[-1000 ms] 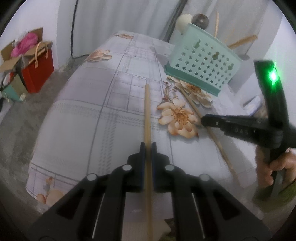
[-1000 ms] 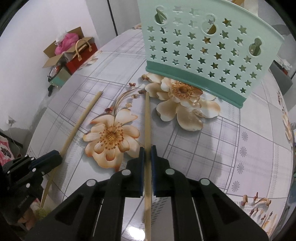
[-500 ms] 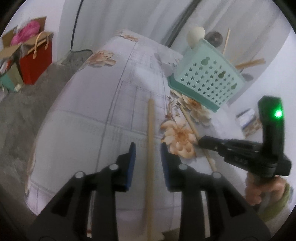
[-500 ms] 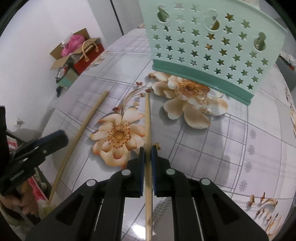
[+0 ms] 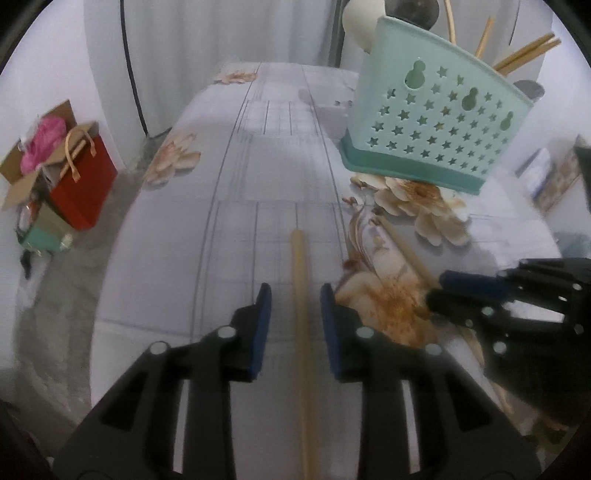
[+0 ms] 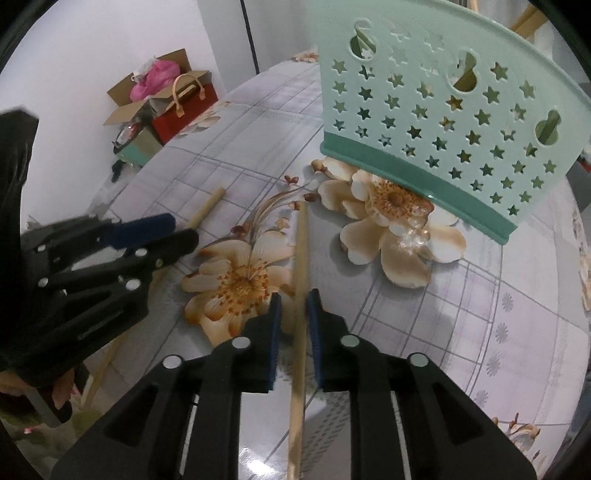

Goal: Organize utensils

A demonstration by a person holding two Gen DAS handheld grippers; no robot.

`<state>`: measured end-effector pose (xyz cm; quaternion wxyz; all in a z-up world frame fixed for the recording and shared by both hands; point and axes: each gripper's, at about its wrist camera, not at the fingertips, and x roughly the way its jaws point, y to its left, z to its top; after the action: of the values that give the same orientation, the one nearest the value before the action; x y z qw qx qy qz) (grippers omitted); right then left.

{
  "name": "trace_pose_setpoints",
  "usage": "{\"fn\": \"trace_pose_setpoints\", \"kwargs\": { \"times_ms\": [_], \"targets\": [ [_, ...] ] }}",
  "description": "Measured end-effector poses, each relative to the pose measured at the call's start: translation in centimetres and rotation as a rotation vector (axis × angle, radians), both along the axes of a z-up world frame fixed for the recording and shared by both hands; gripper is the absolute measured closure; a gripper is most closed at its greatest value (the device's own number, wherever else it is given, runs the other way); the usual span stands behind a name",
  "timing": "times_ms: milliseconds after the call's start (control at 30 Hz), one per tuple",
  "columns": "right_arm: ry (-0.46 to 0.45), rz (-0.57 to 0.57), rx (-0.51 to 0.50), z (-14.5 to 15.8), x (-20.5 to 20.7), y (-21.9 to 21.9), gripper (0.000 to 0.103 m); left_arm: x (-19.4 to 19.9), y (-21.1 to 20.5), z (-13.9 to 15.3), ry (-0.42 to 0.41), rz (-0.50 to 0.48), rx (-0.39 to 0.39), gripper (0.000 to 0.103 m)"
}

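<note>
Two wooden chopsticks lie on the flowered tablecloth [image 5: 280,192] in front of a mint star-punched basket [image 5: 436,125] [image 6: 436,110]. One chopstick [image 5: 301,314] [image 6: 207,210] runs between the pads of my left gripper [image 5: 295,291] [image 6: 181,230]. Those jaws are closing, but a gap shows on both sides of the stick. The other chopstick [image 6: 302,251] [image 5: 402,247] passes through my right gripper [image 6: 294,295] [image 5: 437,290]. Its jaws stand slightly parted, with a gap at the left pad. The two grippers are close side by side.
Several chopsticks [image 5: 524,51] and a pale round spoon head [image 5: 360,22] stick out of the basket. On the floor to the left of the table's edge stand a red bag [image 5: 81,184] [image 6: 188,107] and an open cardboard box [image 5: 22,181]. A black cable [image 5: 133,85] hangs at the wall.
My left jaws let go of their chopstick and now stand apart around it; that gripper shifted closer to the right one. My right jaws loosened slightly around their chopstick.
</note>
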<state>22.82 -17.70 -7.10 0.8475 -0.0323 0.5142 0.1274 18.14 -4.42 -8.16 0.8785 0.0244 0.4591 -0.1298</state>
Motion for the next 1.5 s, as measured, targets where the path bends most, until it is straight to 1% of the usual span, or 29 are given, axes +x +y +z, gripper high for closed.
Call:
{"fn": "trace_pose_setpoints", "kwargs": {
  "times_ms": [33, 100, 133, 367, 500, 567, 733, 800, 900, 1000, 1267, 1333, 1500],
  "targets": [
    [-0.010, -0.001, -0.002, 0.0, -0.1, 0.0, 0.096, 0.2, -0.2, -0.1, -0.011, 0.002, 0.015, 0.091],
    [-0.011, -0.007, 0.017, 0.0, 0.0, -0.2, 0.096, 0.3, -0.2, -0.1, -0.017, 0.008, 0.011, 0.098],
    [-0.012, -0.011, 0.021, 0.0, 0.0, -0.3, 0.096, 0.4, -0.1, -0.1, -0.009, -0.010, 0.002, 0.098],
    [-0.005, -0.045, 0.030, -0.1, -0.3, -0.7, 0.096, 0.5, 0.3, 0.0, 0.005, 0.003, -0.042, 0.099],
    [0.002, -0.091, 0.053, -0.1, -1.0, -1.6, 0.096, 0.8, 0.9, 0.1, 0.033, 0.012, -0.108, 0.099],
    [0.001, -0.110, 0.061, 0.0, -1.3, -2.0, 0.096, 0.6, 1.1, 0.4, 0.031, 0.013, -0.145, 0.099],
    [-0.019, -0.167, 0.126, 0.7, -2.0, -4.0, 0.096, -0.3, 1.3, 2.1, 0.008, 0.007, -0.246, 0.099],
    [-0.030, -0.175, 0.142, 1.1, -2.2, -4.4, 0.096, -0.8, 1.5, 3.3, -0.029, 0.005, -0.293, 0.099],
    [-0.046, -0.177, 0.165, 1.6, -2.4, -4.7, 0.096, -1.6, 2.0, 4.8, -0.077, 0.005, -0.343, 0.099],
    [-0.085, -0.180, 0.194, 2.7, -2.7, -5.0, 0.096, -2.2, 3.1, 6.9, -0.133, 0.014, -0.403, 0.099],
    [-0.170, -0.208, 0.263, 6.0, -4.0, -6.4, 0.096, -3.4, 5.0, 11.5, -0.255, 0.020, -0.471, 0.099],
    [-0.196, -0.216, 0.273, 6.9, -4.5, -6.8, 0.096, -3.7, 5.3, 13.1, -0.299, 0.017, -0.498, 0.099],
    [-0.271, -0.231, 0.297, 9.3, -5.5, -7.8, 0.096, -4.0, 5.1, 16.6, -0.385, -0.014, -0.528, 0.099]
  ]
}}
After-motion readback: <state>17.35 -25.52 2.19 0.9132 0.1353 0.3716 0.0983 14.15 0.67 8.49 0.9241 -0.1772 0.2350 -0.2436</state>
